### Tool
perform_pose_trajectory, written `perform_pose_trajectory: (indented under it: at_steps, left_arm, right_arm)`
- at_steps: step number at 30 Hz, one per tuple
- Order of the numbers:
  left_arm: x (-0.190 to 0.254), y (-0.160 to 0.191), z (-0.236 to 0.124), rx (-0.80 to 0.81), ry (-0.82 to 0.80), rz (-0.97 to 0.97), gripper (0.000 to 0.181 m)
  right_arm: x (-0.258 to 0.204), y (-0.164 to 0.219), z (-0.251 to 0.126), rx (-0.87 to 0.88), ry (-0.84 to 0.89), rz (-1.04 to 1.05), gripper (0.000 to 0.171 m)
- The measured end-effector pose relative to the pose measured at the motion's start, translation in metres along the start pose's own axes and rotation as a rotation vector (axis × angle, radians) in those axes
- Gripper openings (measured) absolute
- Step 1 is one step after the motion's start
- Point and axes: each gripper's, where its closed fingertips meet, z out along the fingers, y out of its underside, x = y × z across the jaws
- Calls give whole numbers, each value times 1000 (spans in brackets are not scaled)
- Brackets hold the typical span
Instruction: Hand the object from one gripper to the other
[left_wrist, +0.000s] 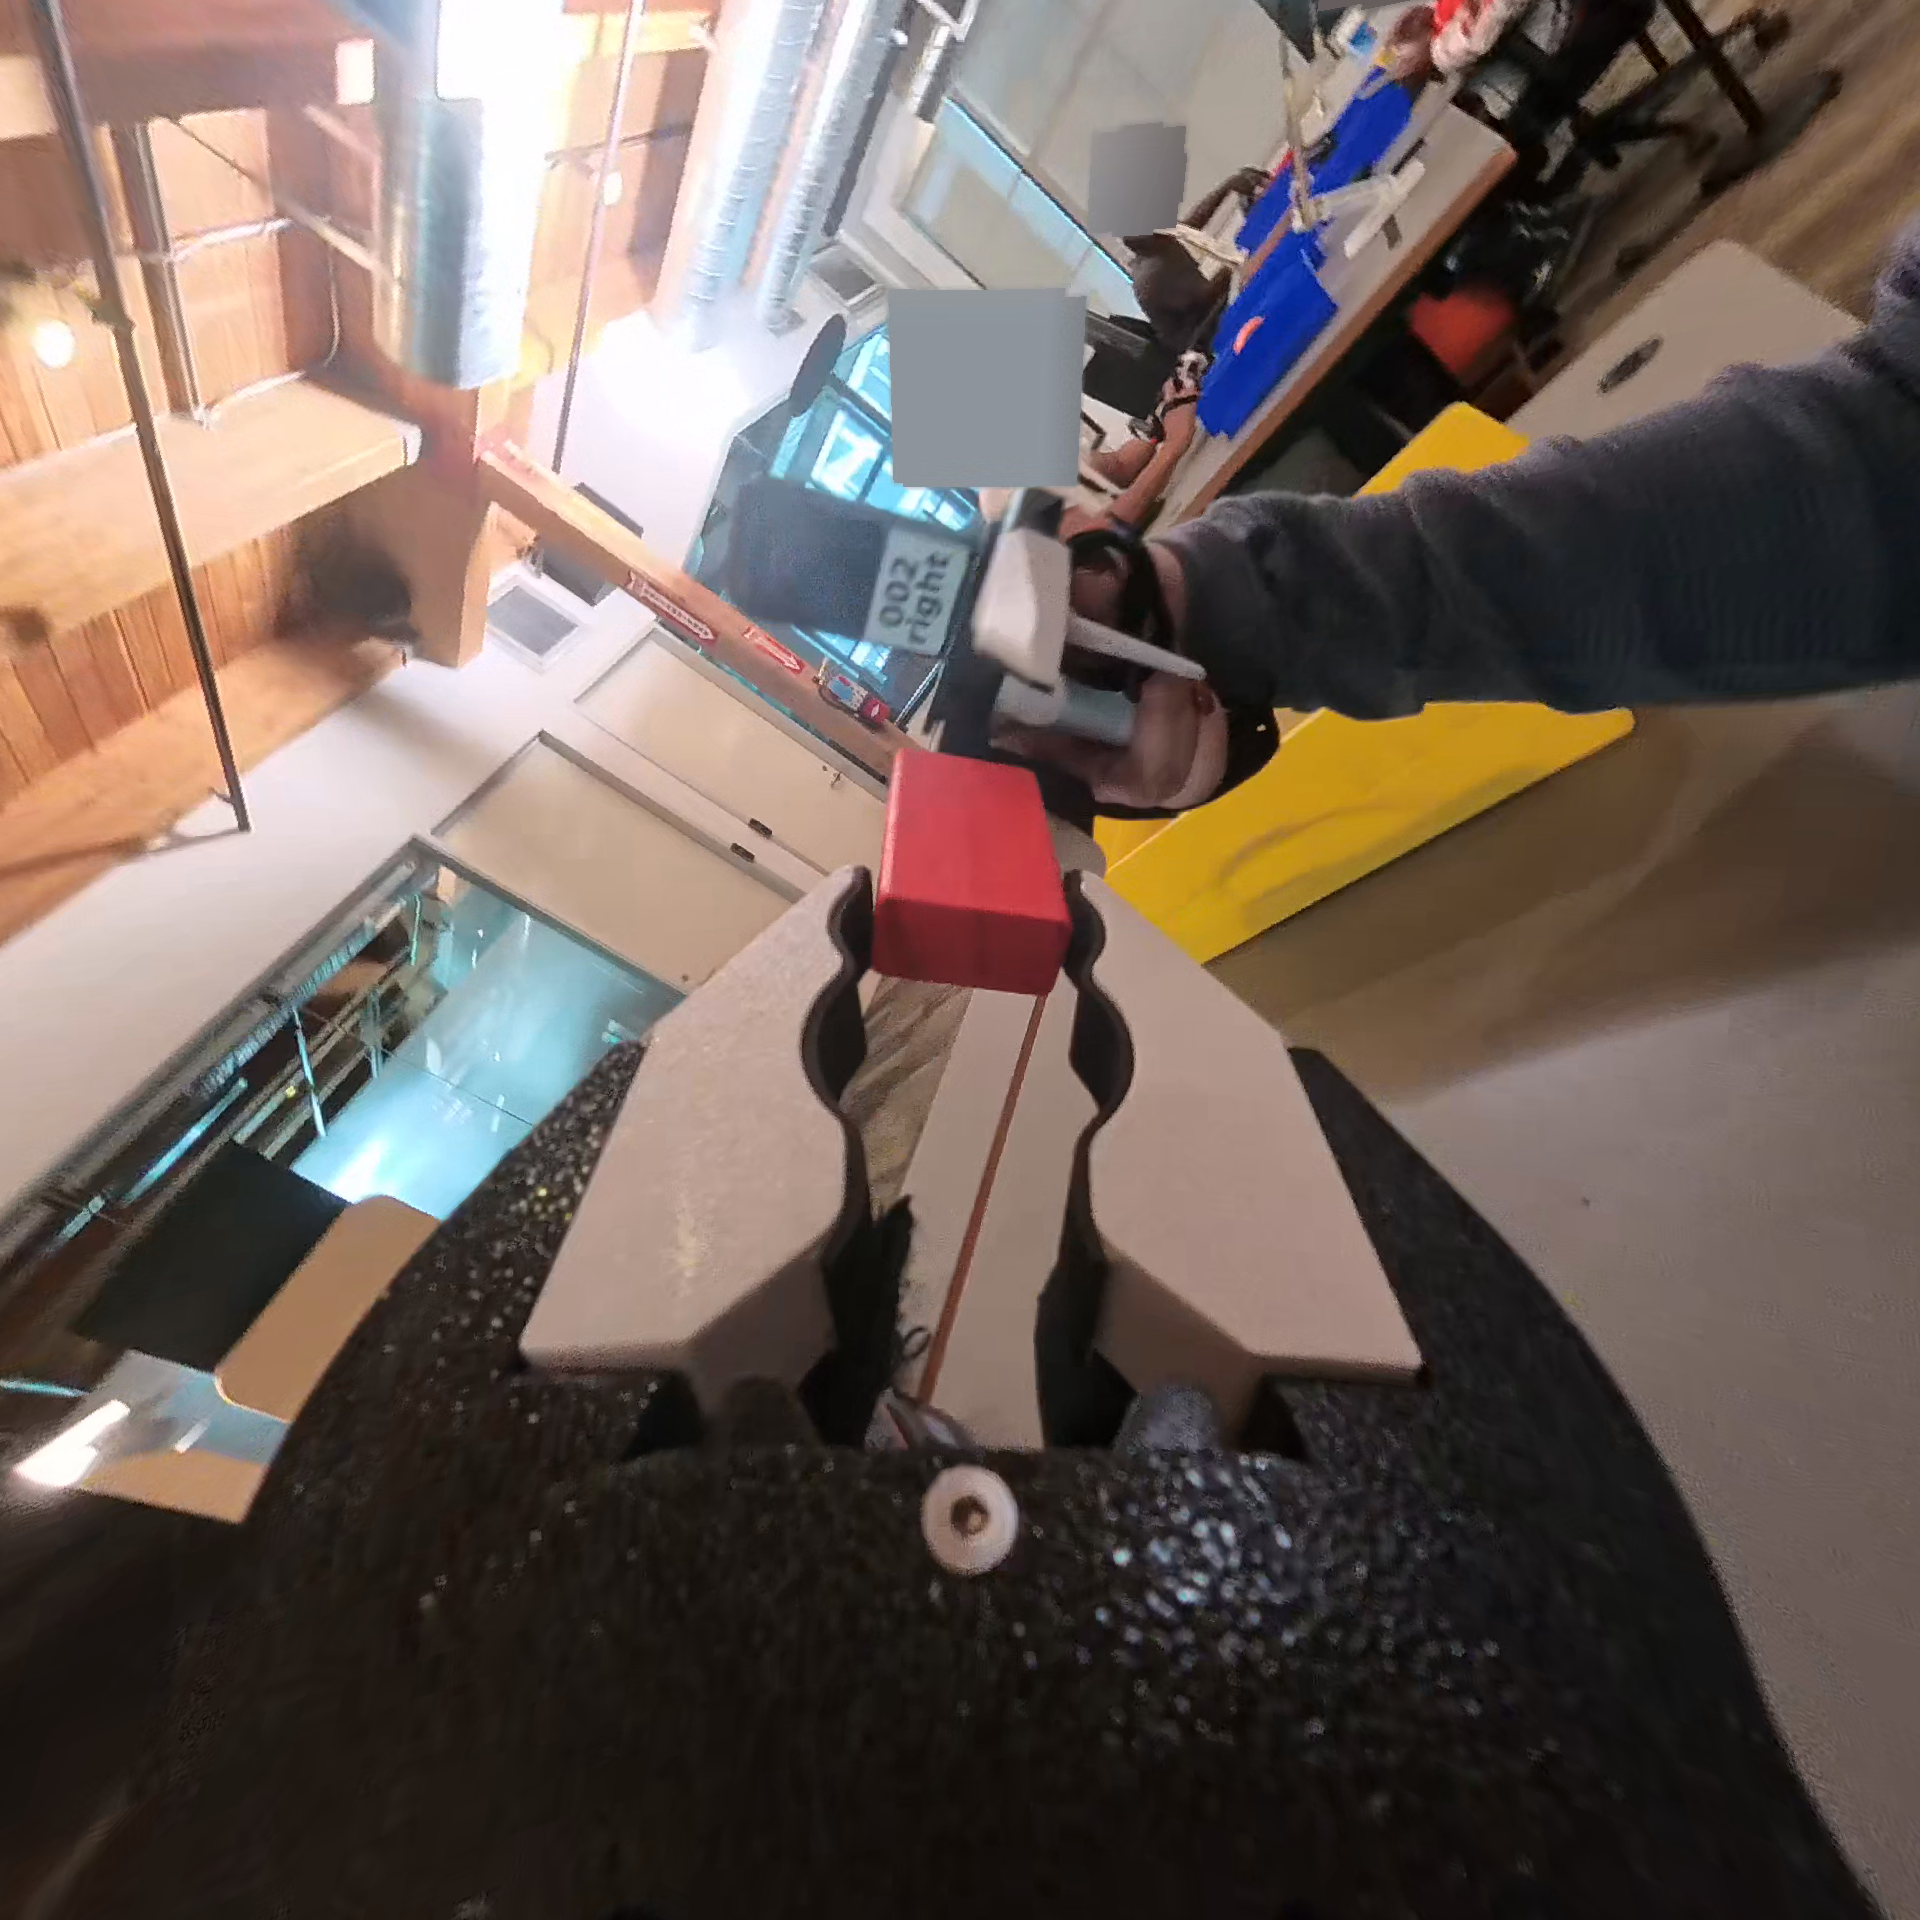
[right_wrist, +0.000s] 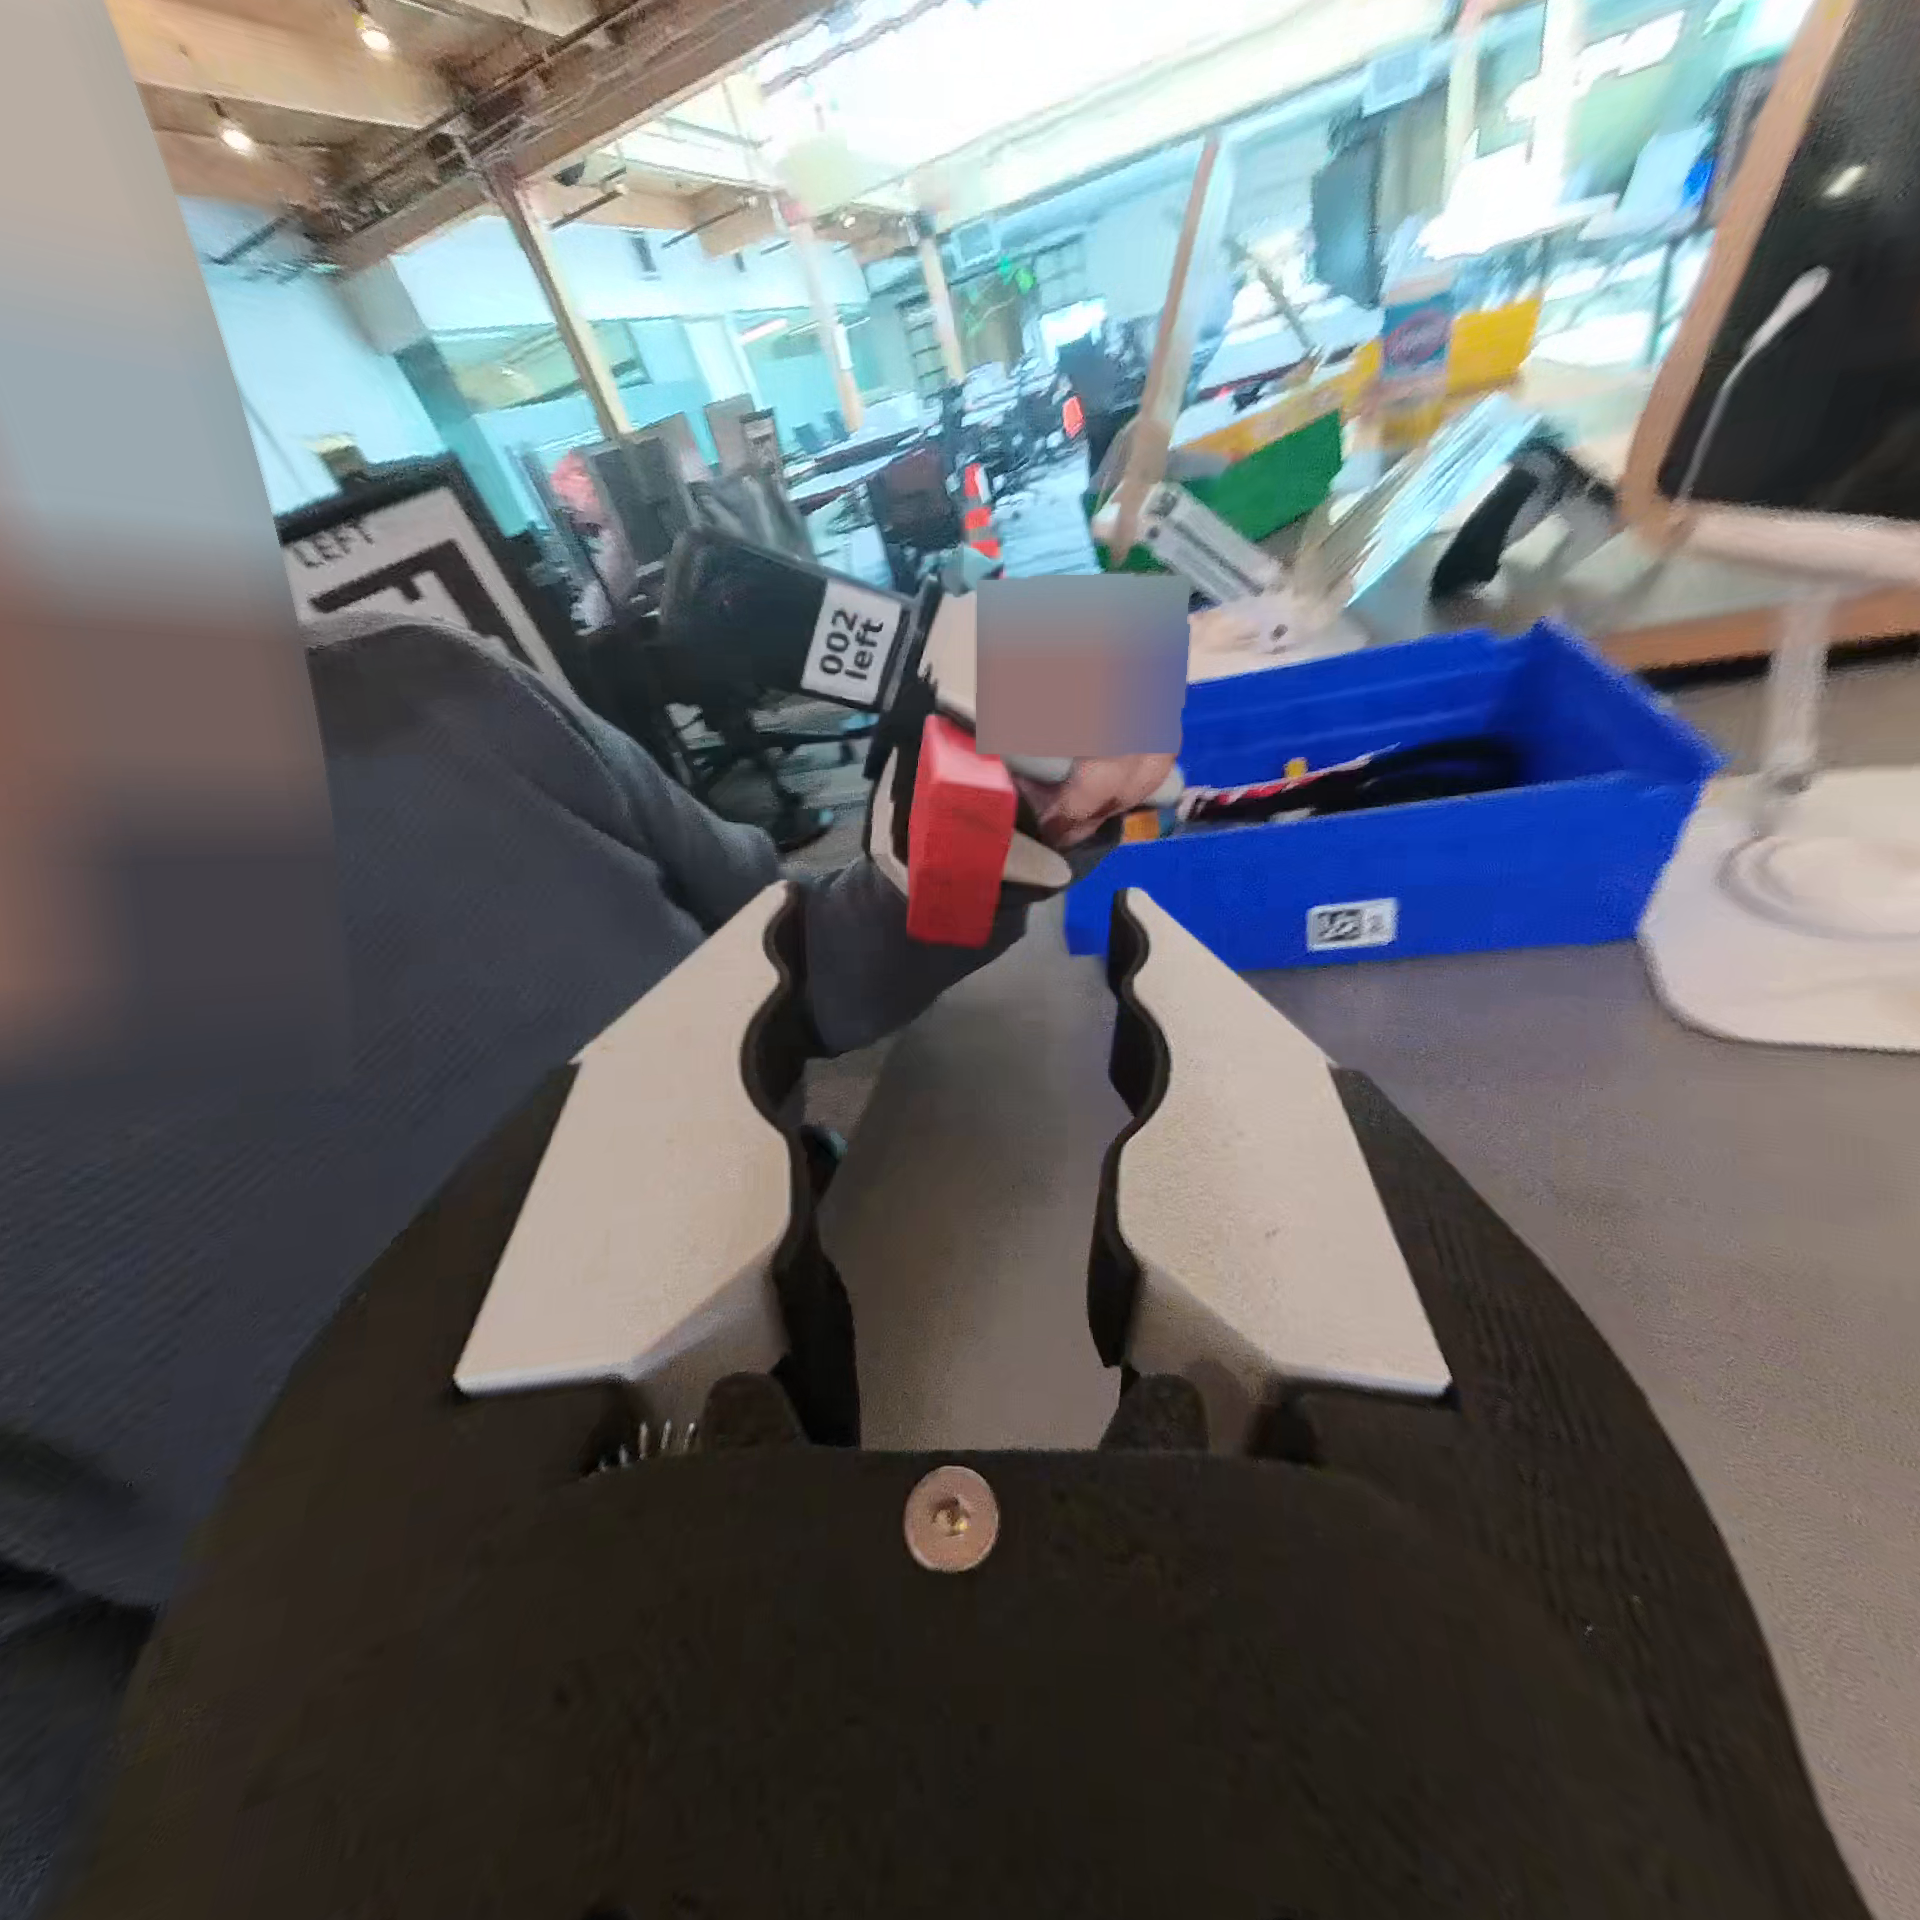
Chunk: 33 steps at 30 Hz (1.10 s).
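Observation:
My left gripper (left_wrist: 966, 914) is shut on a red block (left_wrist: 966, 883), pinched between its fingertips and held in the air. In the right wrist view the same red block (right_wrist: 956, 852) shows ahead, held by the left gripper (right_wrist: 971, 831) at a tilt. My right gripper (right_wrist: 951, 914) is open and empty, its fingertips a short way in front of the block, apart from it. In the left wrist view the right gripper (left_wrist: 1023, 623) shows beyond the block, held by a hand in a grey sleeve.
A blue bin (right_wrist: 1434, 831) with items stands on the grey table (right_wrist: 1558, 1195) at the right. A white stand base (right_wrist: 1808, 935) sits at the far right. A yellow board (left_wrist: 1351, 769) lies beyond the block. The person's grey sleeve (right_wrist: 468, 883) fills the left.

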Motion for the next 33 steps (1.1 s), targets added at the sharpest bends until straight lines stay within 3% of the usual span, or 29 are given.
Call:
perform_pose_trajectory:
  at_steps: [2, 4, 7, 9, 11, 15, 18, 21, 24, 27, 30, 33]
  left_arm:
    - [7, 2, 3, -17, 17, 69, 34]
    - [7, 12, 6, -83, 9, 92, 34]
    - [2, 19, 10, -110, -28, -66, 36]
    - [-1, 22, 12, -106, -18, -260, 54]
    - [-1, 19, 12, -54, 18, -417, 57]
    - [-1, 16, 11, -12, 42, -442, 32]
    - [8, 18, 13, -47, 103, -402, 19]
    - [-5, 15, 9, -44, -22, -189, 15]
    - [-19, 18, 5, -137, -198, 146, 15]
    - [-27, 22, 2, -261, -327, 485, 15]
    - [-25, 20, 3, -325, -366, 760, 14]
    - [-14, 14, 6, -302, -328, 863, 14]
  right_arm:
    - [3, 2, 6, -3, -22, 52, 47]
    - [7, 2, 8, -3, -4, -15, 16]
    - [11, -1, 4, -14, 96, -214, 15]
    - [16, -1, 1, -52, 206, -388, 15]
    - [18, -3, -2, -88, 295, -537, 15]
    - [7, 5, 3, -172, 315, -817, 15]
    - [7, 7, 4, -197, 330, -872, 15]
    - [11, -8, 2, -90, 352, -730, 21]
    - [18, -26, -5, 52, 301, -370, 56]
    - [17, -24, -2, 92, 158, -115, 76]
    - [19, -13, 6, 44, 110, -54, 71]
    - [21, -6, 11, -3, 122, -86, 65]
